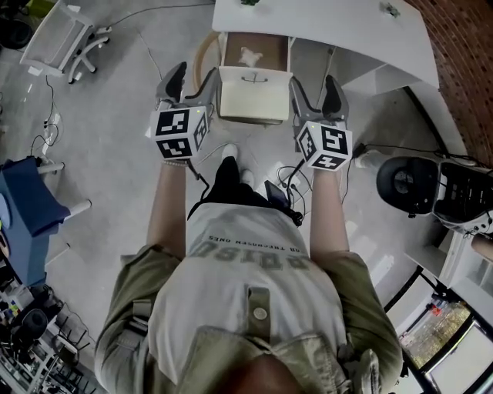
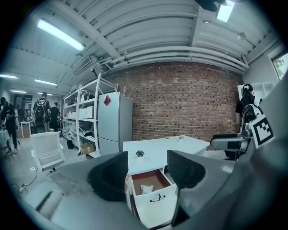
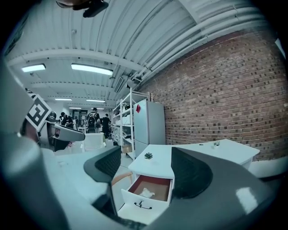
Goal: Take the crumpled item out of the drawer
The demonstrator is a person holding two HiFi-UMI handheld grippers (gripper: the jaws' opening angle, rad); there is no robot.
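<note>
A white drawer (image 1: 253,91) stands pulled out from under the white desk (image 1: 331,23). Its brown inside holds a small white crumpled item (image 1: 249,55), which also shows as the crumpled item (image 2: 145,188) and the crumpled item (image 3: 146,192). My left gripper (image 1: 190,83) hangs open just left of the drawer front. To the right of it, my right gripper (image 1: 316,94) is open too. Both are held short of the drawer (image 2: 155,197), and nothing lies between the jaws of either. From the right gripper view the drawer (image 3: 144,200) sits low between the jaws.
A small potted plant (image 2: 140,153) stands on the desk top. A black office chair (image 1: 408,185) is at the right, a white chair (image 1: 62,35) at the far left, and a blue seat (image 1: 27,204) nearer left. Cables (image 1: 281,181) lie on the floor. Shelves and a fridge (image 2: 114,121) line the back.
</note>
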